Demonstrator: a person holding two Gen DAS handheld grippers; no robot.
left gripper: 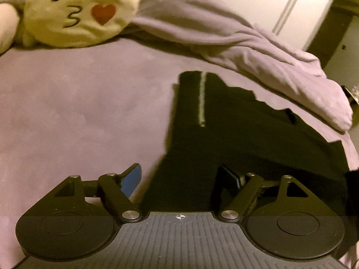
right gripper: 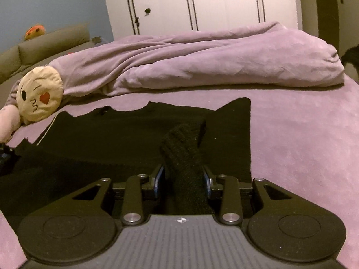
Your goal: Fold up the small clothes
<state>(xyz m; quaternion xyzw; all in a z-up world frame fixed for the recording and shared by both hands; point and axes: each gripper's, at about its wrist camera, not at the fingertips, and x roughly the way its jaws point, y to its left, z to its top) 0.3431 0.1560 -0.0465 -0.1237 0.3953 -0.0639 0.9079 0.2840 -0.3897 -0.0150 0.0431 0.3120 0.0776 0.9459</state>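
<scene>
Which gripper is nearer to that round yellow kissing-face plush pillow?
Left. The left gripper sits open over the black garment, nearer the round yellow kissing-face plush pillow. The right gripper clamps ribbed fabric farther away.

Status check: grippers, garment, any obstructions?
Left gripper open over the black garment. Right gripper shut on black knit cuff. Emoji pillow and bunched purple duvet beyond, clear of it.

The room was dimly lit with a warm, yellowish cast. The black garment [left gripper: 235,139] showed almost no detail, reading as a flat dark mass. Motion blur softened the emoji pillow [left gripper: 78,11] in the left view. Fisheye distortion bent the wardrobe [right gripper: 202,2] lines, and corners were vignetted.
</scene>
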